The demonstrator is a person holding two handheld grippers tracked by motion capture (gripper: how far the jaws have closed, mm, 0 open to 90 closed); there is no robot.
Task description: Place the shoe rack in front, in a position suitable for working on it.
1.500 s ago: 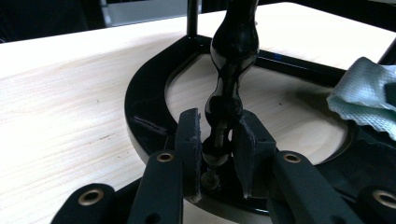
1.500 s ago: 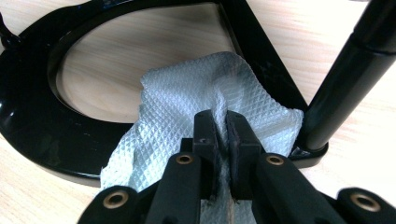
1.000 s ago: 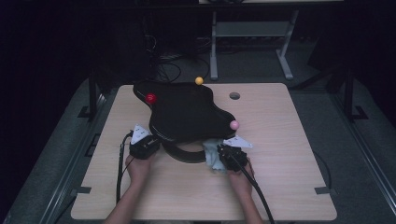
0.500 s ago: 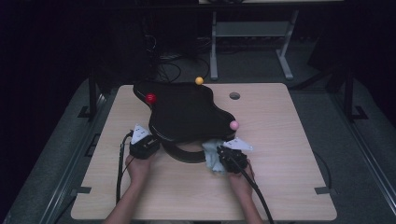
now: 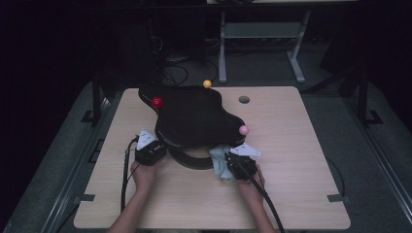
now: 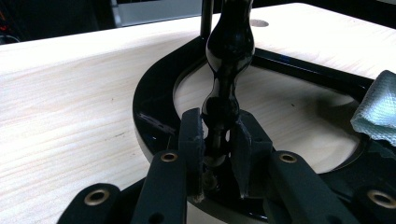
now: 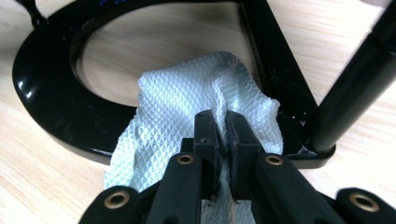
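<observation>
A glossy black stand (image 5: 194,119) sits mid-table, with a curved top plate and a ring-shaped base (image 5: 194,164) below it. My left gripper (image 5: 156,149) is at its left front; in the left gripper view the gripper (image 6: 220,128) is shut on the narrow foot of a turned black post (image 6: 229,51) rising from the base (image 6: 154,98). My right gripper (image 5: 237,162) is at the right front. It (image 7: 220,121) is shut on a white textured cloth (image 7: 187,102) that lies over the base rim (image 7: 51,102), beside a slanted black post (image 7: 355,88).
Red (image 5: 157,102), orange (image 5: 207,84) and pink (image 5: 244,130) balls sit on the stand's top. The wooden table (image 5: 301,160) has a round hole (image 5: 244,99) at the back. A metal frame (image 5: 262,34) and cables lie on the floor beyond.
</observation>
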